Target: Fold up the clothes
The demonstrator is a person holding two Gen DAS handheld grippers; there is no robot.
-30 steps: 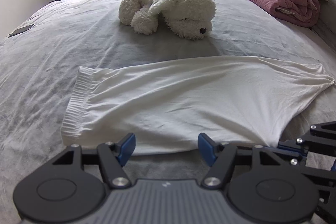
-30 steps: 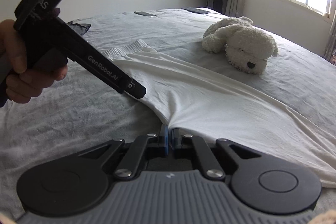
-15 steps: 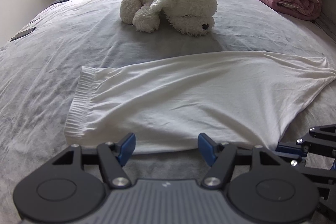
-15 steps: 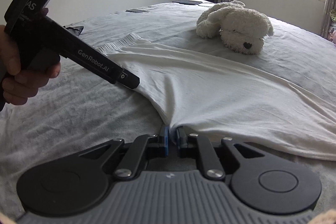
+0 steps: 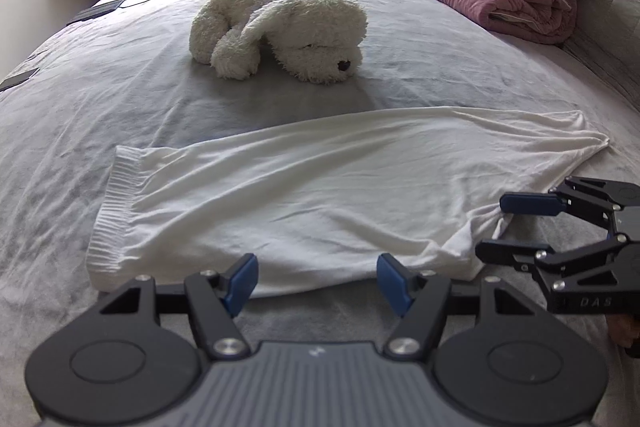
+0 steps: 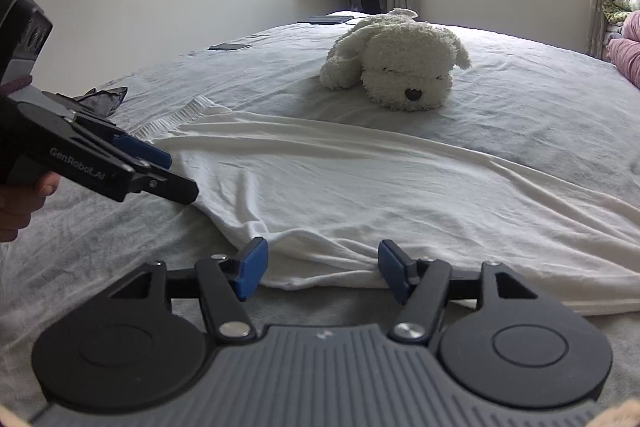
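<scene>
White garment [image 6: 360,195] at lower centre lies freed between the right tool [image 6: 320,269], just spread; the left tool [image 5: 316,281], also spread, should pinch its near hem squarely.

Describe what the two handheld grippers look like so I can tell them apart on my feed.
Both look identical: the left gripper and right gripper have black linkage arms, blue finger pads, silver pivot screws, round black discs and a ribbed grey body. White "GenRobot.AI" lettering shows on the left one, "DAS" on the right. No sleeves or cables visible.
</scene>
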